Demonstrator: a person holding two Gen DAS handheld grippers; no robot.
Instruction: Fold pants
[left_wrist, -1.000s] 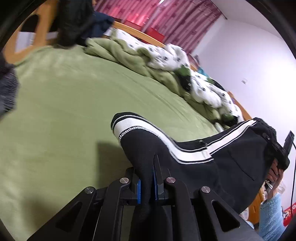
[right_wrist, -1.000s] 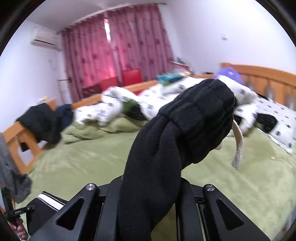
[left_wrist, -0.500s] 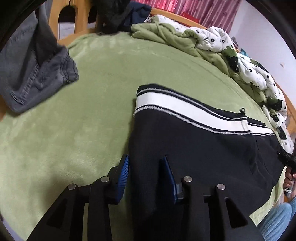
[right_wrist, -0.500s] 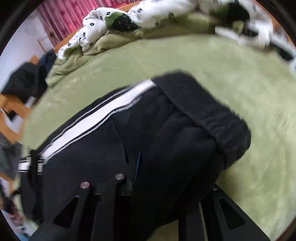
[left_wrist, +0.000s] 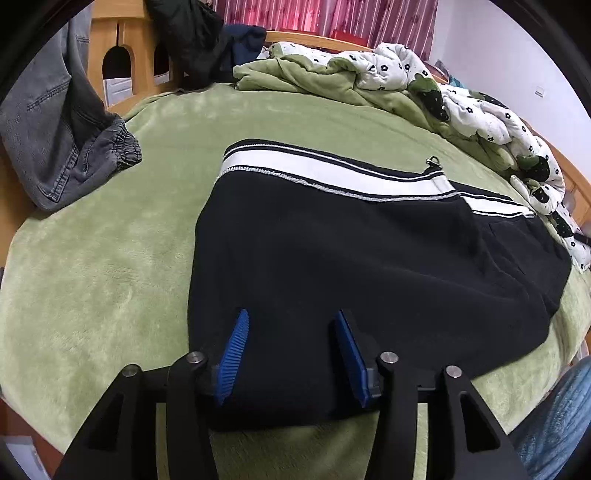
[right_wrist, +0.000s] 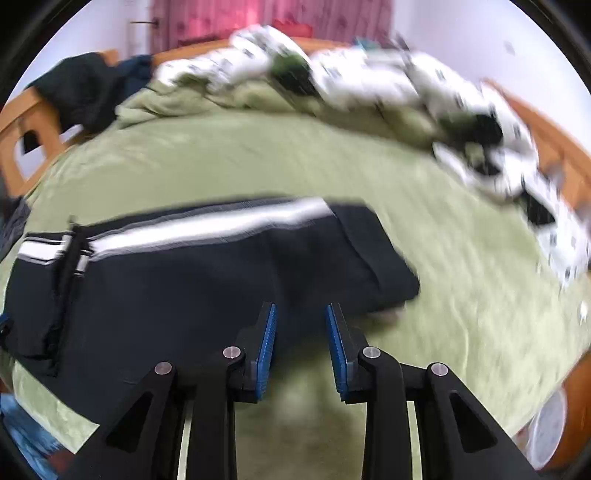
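While the black pants (left_wrist: 369, 266) lie flat on the green bed (left_wrist: 110, 266), the left gripper (left_wrist: 291, 321) and right gripper (right_wrist: 300, 314) have just been opening, jaws apart, gripping nothing.

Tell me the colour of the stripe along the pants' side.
White, edged with thin black lines, on black pants; the stripe shows best in the left wrist view.

No text, label, brand, number or sign can be read anywhere.
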